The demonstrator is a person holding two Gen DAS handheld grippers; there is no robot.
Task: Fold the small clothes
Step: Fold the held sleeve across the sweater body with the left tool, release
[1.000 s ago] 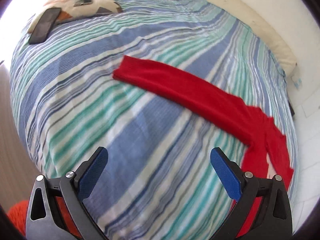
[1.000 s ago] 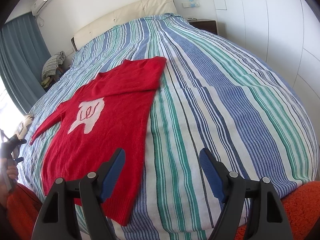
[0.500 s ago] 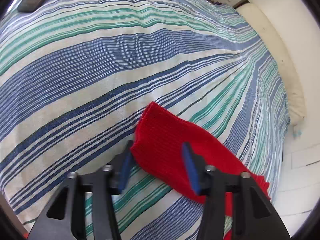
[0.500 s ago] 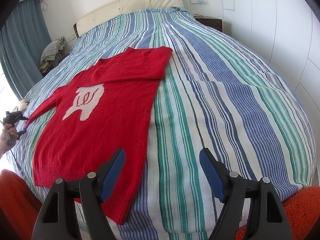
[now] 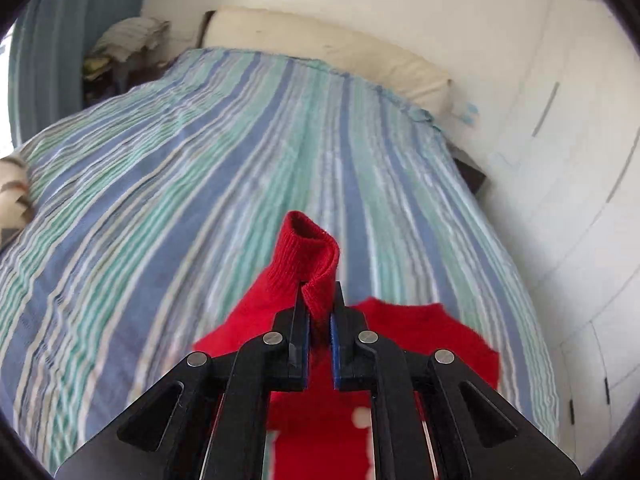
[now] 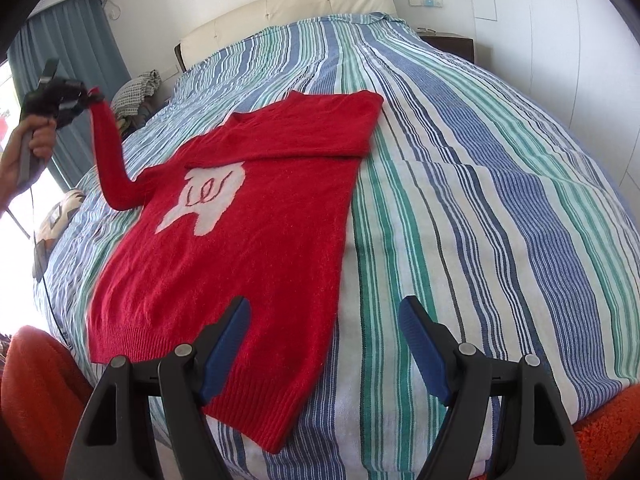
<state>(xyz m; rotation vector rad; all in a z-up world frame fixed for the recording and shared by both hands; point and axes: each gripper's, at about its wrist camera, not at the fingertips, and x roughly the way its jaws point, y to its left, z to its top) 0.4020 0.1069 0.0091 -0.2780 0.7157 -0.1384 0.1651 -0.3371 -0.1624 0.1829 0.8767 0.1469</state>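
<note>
Lifted sleeve, one sweater, two grippers

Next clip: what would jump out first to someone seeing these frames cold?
A red sweater with a white motif lies flat across the striped bed. Its far sleeve is lifted in an arc off the bed at the left, the cuff pinched in the left tongs. The right tongs hang open above the sweater's near hem.

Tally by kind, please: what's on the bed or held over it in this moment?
Sweaters: 1, red, cuff held by left gripper
Pillows: 1, patterned
Grippers: 2, left shut on the cuff, right open
Total: 4
</note>
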